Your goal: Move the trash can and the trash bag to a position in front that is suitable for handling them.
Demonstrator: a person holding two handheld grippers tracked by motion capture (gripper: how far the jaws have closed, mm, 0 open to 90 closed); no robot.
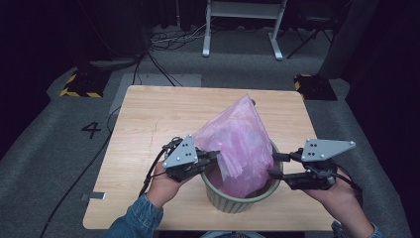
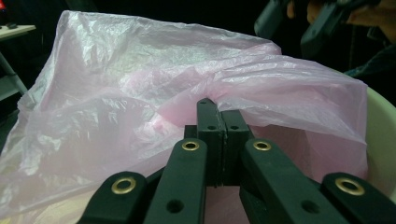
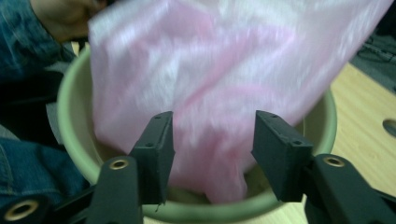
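Pinching the pink bag [image 2: 196, 88] edge, our left gripper [image 2: 217, 109] fingers are closed on film; right gripper [image 3: 210, 135] fingers stand parted, empty, bag just ahead, inside the green bin [image 1: 233, 201] on the desk [image 1: 148, 119].

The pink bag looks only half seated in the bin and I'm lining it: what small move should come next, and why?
Probably bring the right gripper forward and close it on the pink bag near the bin rim. Its jaws stand apart with nothing pinched, while the left gripper is shut on the bag's edge; the bag stands up in a peak above the bin.
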